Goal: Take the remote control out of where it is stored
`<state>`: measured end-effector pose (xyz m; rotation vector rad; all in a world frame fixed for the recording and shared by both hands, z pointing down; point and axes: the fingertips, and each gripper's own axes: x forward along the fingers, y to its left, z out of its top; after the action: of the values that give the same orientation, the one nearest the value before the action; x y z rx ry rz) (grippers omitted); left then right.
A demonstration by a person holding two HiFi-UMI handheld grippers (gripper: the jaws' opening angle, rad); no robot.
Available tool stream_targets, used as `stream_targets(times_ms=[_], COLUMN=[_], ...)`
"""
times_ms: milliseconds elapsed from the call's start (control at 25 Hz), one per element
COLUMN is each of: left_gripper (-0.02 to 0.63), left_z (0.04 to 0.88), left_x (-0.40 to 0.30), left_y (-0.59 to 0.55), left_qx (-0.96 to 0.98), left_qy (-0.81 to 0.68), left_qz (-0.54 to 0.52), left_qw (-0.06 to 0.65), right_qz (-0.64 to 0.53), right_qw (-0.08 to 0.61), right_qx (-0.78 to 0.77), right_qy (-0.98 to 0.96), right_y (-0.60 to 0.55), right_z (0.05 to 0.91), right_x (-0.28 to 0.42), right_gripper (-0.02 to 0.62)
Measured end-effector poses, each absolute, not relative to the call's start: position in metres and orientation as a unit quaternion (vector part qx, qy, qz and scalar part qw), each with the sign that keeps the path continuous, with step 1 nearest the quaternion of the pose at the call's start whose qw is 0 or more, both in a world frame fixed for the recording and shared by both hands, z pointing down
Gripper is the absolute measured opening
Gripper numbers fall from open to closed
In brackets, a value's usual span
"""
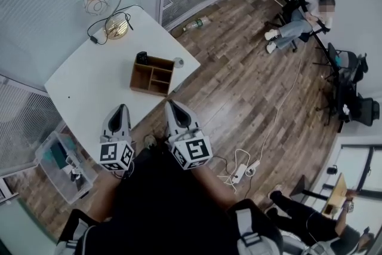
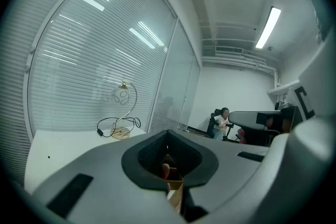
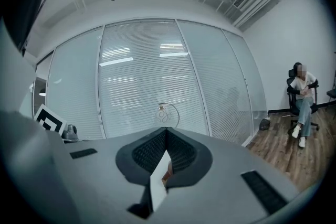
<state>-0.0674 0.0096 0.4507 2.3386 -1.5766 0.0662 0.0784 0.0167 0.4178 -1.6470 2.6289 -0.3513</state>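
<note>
A wooden desk organizer (image 1: 152,75) stands on the white table (image 1: 89,86) near its right edge. A dark object (image 1: 141,58), likely the remote control, sticks up from the organizer's back left compartment. My left gripper (image 1: 122,108) hovers over the table's near edge, short of the organizer, jaws closed with nothing in them. My right gripper (image 1: 170,104) hangs beside it, just off the table's corner, shut and empty. A sliver of the organizer (image 2: 174,187) shows through the closed jaws in the left gripper view.
A gold lamp (image 1: 111,16) with a black cord sits at the table's far side by the blinds. On the floor are a clear plastic bin (image 1: 59,159), a bottle (image 1: 196,23) and a power strip (image 1: 245,171). A person (image 1: 297,20) sits far right.
</note>
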Motion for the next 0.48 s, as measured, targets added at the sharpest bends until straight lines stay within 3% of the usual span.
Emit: stream_targets(times_ms=[480], left_gripper=[0.008], left_z=[0.452], left_x=[-0.036], left_y=[-0.037], left_qx=[0.785], left_qy=[-0.595], left_qz=[0.018], left_qw=[0.173], right_qz=[-0.108], right_qw=[0.015], right_qx=[-0.460], right_qy=[0.881], right_y=[-0.039], right_z=[0.411], right_x=[0.097], right_gripper=[0.002])
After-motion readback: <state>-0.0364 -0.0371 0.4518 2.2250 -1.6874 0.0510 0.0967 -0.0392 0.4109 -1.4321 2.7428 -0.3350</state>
